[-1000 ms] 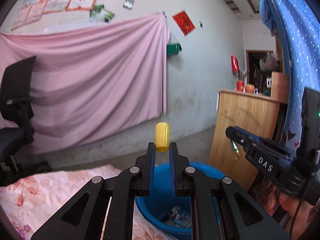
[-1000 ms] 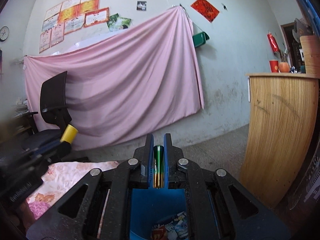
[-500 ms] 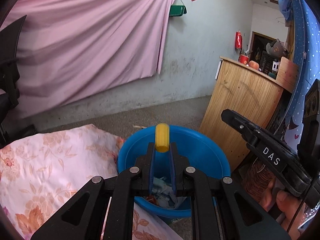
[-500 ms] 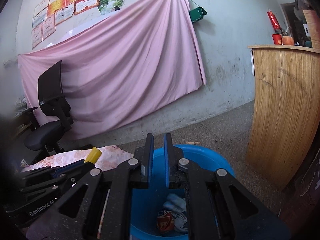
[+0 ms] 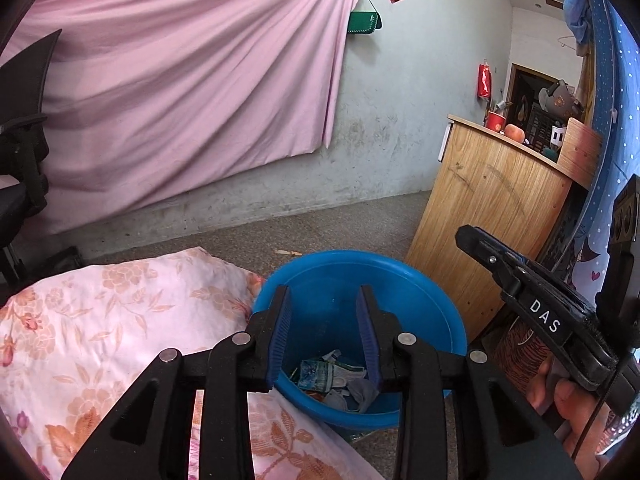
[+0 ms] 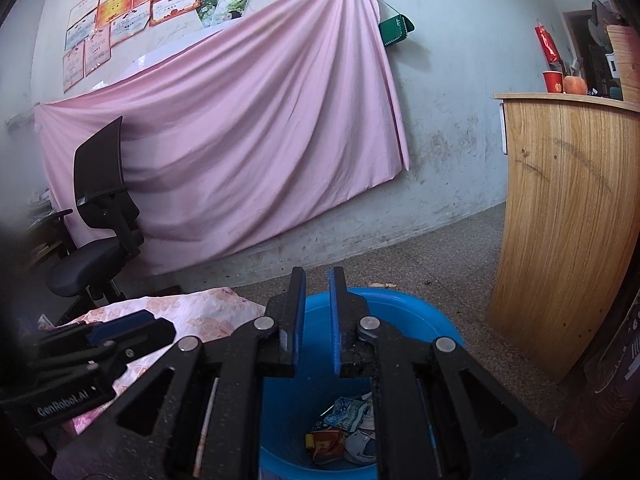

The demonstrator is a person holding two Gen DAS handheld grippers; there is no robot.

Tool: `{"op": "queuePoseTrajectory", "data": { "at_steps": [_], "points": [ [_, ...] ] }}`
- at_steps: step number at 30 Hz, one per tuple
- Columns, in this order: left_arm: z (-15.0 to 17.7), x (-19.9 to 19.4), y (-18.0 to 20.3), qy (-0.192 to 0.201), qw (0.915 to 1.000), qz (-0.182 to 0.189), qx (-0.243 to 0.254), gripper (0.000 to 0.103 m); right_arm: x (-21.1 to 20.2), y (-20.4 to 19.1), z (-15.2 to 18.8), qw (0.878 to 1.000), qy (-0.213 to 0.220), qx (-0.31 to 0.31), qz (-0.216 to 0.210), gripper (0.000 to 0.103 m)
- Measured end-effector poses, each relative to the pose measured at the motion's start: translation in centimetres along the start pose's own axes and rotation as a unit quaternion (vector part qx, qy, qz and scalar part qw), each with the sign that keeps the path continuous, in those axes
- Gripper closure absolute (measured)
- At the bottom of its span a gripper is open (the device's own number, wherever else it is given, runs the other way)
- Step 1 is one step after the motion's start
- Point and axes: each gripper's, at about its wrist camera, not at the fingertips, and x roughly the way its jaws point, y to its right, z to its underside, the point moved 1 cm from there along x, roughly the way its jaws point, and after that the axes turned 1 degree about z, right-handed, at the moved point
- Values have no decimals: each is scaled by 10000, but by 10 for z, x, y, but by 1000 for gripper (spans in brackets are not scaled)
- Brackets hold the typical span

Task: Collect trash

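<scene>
Blue plastic forms the round basin (image 5: 432,292) that stands on the speckled grey floor (image 5: 352,224), just beside the end of a bed covered in a pink floral cloth (image 5: 120,312). In the bottom of the basin lies a small heap of crumpled wrappers and paper scraps (image 6: 344,436), some printed in blue and white, one in red and orange.

Above the basin the left gripper (image 5: 323,300) hangs with its two blue-padded jaws spread wide and nothing between them. The right gripper (image 6: 317,276) is also over the basin; its jaws stand slightly apart with a narrow gap, and they hold nothing either. In the left wrist view the right gripper's black body shows at the right edge, with the fingers of a hand (image 5: 568,396) wrapped under it.

A light wooden counter (image 6: 568,216) stands to the right of the basin, close to its rim, with a red cup (image 6: 553,81) and an orange fruit (image 6: 575,85) on top. A pink sheet (image 6: 240,136) hangs across the pale wall behind, and a black office chair (image 6: 100,216) stands near its left side.
</scene>
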Motion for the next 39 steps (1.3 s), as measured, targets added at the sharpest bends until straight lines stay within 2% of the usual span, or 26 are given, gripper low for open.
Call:
{"op": "queuePoseTrajectory", "data": {
  "at_steps": [3, 6, 9, 13, 14, 16, 17, 19, 25, 28, 33, 39],
  "points": [
    [0, -8, -4, 49, 10000, -50, -27, 70, -3, -2, 0, 10000, 25, -28, 21, 64],
    [-1, -16, -9, 78, 9999, -121, -47, 67, -4, -3, -1, 10000, 19, -34, 50, 55],
    [0, -25, -12, 116, 9997, -188, -52, 59, -10, -3, 0, 9999, 56, 13, 111, 45],
    [2, -40, -16, 171, 9993, -326, -107, 41, -22, -1, -1, 9995, 127, 147, 263, 28],
    [4, -44, -18, 165, 9991, -355, -172, 32, -27, -1, -2, 9991, 144, 195, 356, 26],
    [6, -51, -23, 188, 9984, -428, -333, 16, -37, -1, -3, 9983, 200, 267, 477, 16],
    [8, -56, -27, 243, 9977, -475, -421, 12, -42, -2, -4, 9979, 248, 300, 517, 12],
    [10, -68, -32, 384, 9959, -556, -599, 10, -56, -3, -6, 9965, 409, 373, 630, 0],
    [16, -109, -37, 693, 9932, -665, -658, 7, -94, -11, -6, 9946, 665, 392, 696, 0],
    [22, -131, -35, 906, 9919, -700, -556, 3, -113, -21, -3, 9949, 738, 326, 610, 0],
    [36, -174, -34, 1237, 9881, -809, -419, 2, -143, -41, 0, 9951, 855, 190, 466, 0],
    [57, -224, -39, 1438, 9837, -1026, -327, 2, -186, -70, 14, 9951, 946, 61, 271, 0]
  ]
}}
